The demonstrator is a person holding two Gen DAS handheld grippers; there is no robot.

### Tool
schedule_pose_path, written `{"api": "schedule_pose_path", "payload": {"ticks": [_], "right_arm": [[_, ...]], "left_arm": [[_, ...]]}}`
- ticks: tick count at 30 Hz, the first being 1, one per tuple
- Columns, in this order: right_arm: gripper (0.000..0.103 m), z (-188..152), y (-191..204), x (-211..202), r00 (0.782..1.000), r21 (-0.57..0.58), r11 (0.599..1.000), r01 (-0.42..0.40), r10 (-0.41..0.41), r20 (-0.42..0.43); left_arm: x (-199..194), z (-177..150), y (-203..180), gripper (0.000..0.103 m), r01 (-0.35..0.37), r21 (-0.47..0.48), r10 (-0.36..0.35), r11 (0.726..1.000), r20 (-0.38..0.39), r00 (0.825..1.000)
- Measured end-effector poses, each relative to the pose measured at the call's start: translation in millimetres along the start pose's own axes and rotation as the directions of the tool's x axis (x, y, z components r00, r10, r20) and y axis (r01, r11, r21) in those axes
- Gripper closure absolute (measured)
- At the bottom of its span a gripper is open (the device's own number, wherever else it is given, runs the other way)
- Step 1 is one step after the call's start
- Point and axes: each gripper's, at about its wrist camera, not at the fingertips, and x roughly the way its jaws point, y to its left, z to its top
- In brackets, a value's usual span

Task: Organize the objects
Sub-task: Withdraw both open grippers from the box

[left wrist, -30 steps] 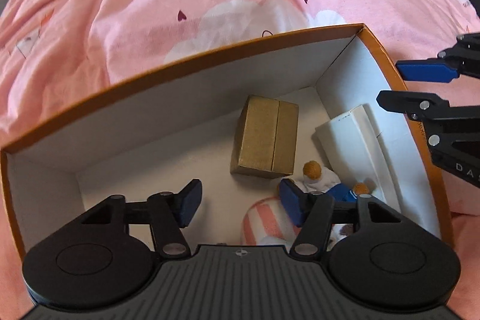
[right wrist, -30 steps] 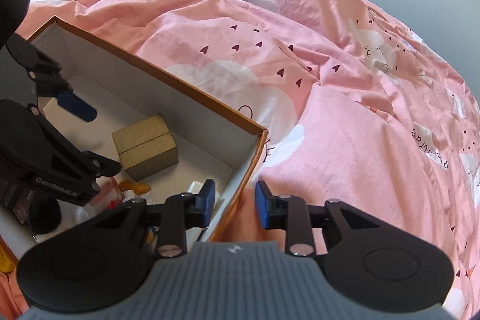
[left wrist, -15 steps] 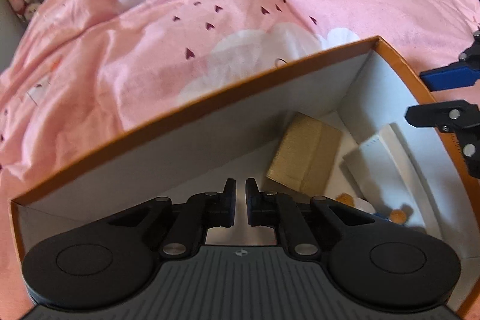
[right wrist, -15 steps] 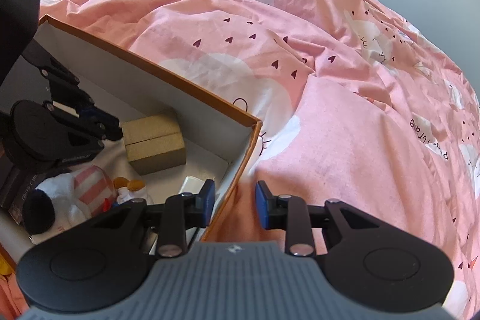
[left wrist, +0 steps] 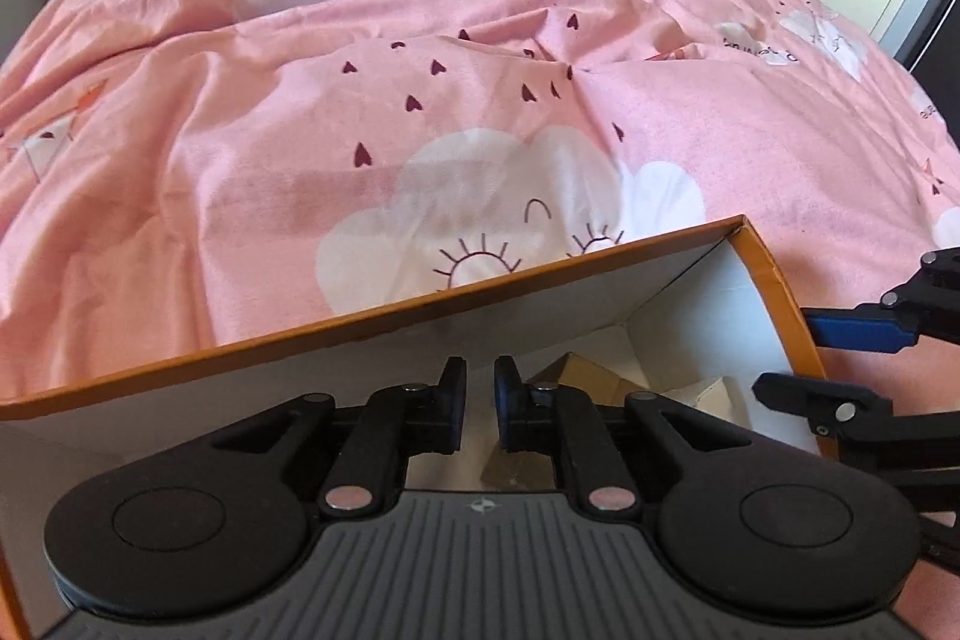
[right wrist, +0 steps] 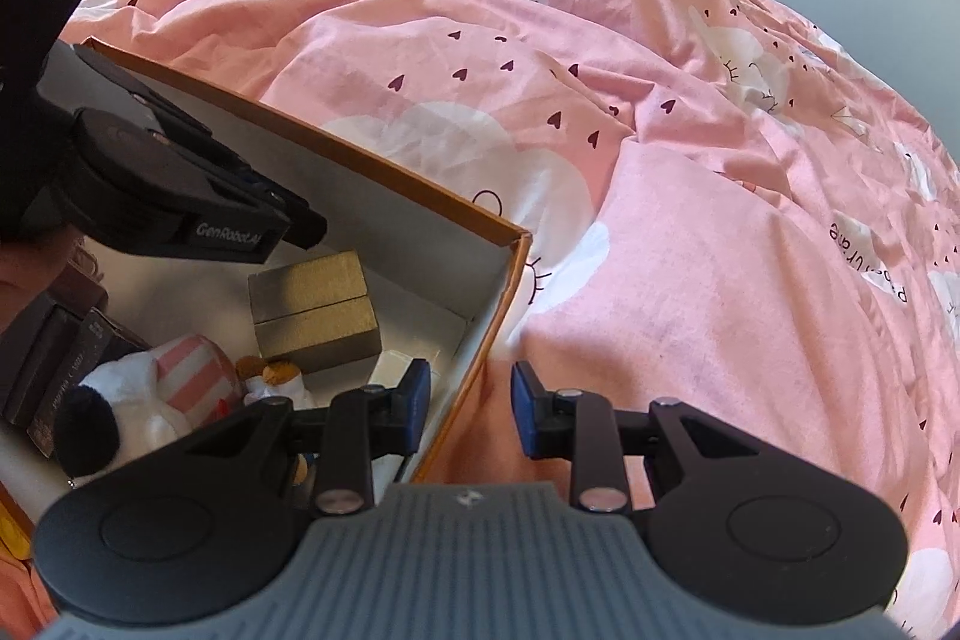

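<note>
Right now the left gripper hovers over the orange box, jaws pressed together on nothing. Beside it the right gripper pinches the box's side wall. Deeper inside lie a gold box and plush toy; next, I'd guess, comes fetching another item.

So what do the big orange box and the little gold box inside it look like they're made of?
Big orange box: looks like cardboard, matte orange outside and plain white inside, with thin walls and a sharp folded corner. Little gold box: probably rigid card wrapped in gold paper with a fine, faintly glittery texture; a seam splits it into two halves.
</note>
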Motion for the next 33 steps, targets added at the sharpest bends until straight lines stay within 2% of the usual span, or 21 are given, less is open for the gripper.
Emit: {"api": "schedule_pose_path", "payload": {"ticks": [3,7,10,14,16,21,29,33], "right_arm": [[0.072,-0.9,-0.9,-0.7,1.0,-0.001,1.0,-0.005,0.005,-0.003],[0.071,-0.8,0.3,1.8,1.0,0.002,1.0,-0.007,0.007,-0.012],[0.071,-2.0,2.3,2.3,1.0,0.004,1.0,-0.011,0.011,-0.016],[0.071,-3.0,4.2,-0.2,1.0,-0.004,1.0,-0.012,0.012,-0.013],[0.071,-3.1,4.0,-1.2,1.0,-0.005,1.0,-0.012,0.012,-0.013],[0.071,-1.2,5.2,1.8,1.0,-0.017,1.0,-0.02,0.02,-0.016],[0.071,-0.2,7.5,8.4,0.999,-0.017,0.999,-0.038,0.037,-0.037],[0.071,0.1,8.4,10.4,0.998,-0.025,0.999,-0.04,0.039,-0.044]], "left_arm": [[-9.0,-5.0,4.4,0.089,-0.002,-0.023,0.0,1.0,-0.052,0.999],[-12.0,-14.1,10.8,0.082,0.085,-0.114,-0.098,0.99,-0.114,0.989],[-5.3,-19.9,14.7,0.078,0.143,-0.217,-0.173,0.966,-0.128,0.977],[2.5,-20.6,17.0,0.073,0.15,-0.289,-0.186,0.946,-0.103,0.977],[2.9,-17.9,16.1,0.08,0.154,-0.283,-0.184,0.947,-0.084,0.979],[5.6,-6.4,13.0,0.089,0.161,-0.254,-0.18,0.954,-0.052,0.982],[17.6,8.8,3.0,0.091,0.198,-0.252,-0.212,0.947,-0.03,0.977],[20.9,12.7,-7.4,0.091,0.213,-0.208,-0.222,0.955,-0.02,0.975]]}}
